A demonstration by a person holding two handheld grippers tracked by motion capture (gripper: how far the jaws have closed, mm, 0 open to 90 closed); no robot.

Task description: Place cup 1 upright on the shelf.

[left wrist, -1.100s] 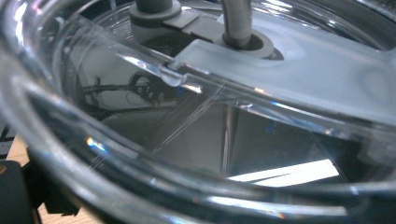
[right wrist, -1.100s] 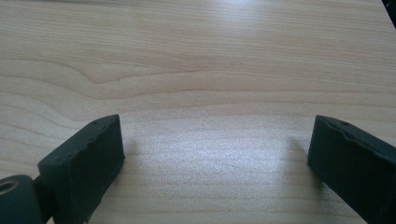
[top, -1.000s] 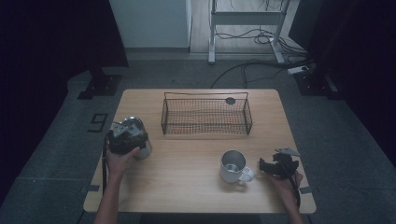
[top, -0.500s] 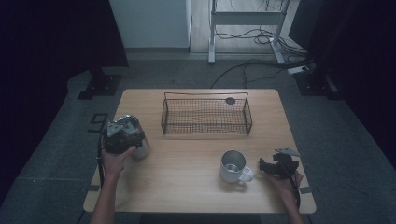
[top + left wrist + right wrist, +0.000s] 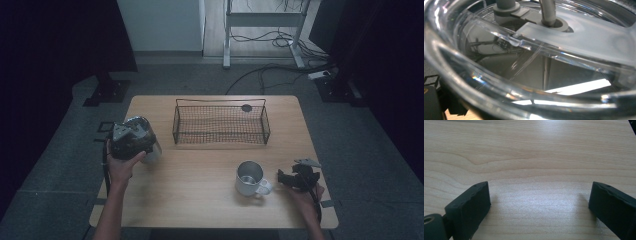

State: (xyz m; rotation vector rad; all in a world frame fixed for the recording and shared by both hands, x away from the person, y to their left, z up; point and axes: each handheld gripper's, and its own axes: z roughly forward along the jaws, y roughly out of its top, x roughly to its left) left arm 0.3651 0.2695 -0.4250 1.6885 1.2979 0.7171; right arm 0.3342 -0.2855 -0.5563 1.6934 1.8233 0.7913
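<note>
At table's left edge, clear cup [image 5: 150, 145] in left gripper [image 5: 129, 142].

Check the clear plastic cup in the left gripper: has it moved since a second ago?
Yes. The clear plastic cup in the left gripper has shifted slightly up the high view, closer to level with the black wire basket.

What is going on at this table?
A person sits at a wooden table with a handheld gripper in each hand. The left gripper holds a clear cup at the table's left edge; its gripper view looks straight at the cup's rim and see-through lid. The right gripper rests near the right edge with its jaws wide apart over bare wood, next to a metal mug. A wire basket stands at the back of the table.
</note>
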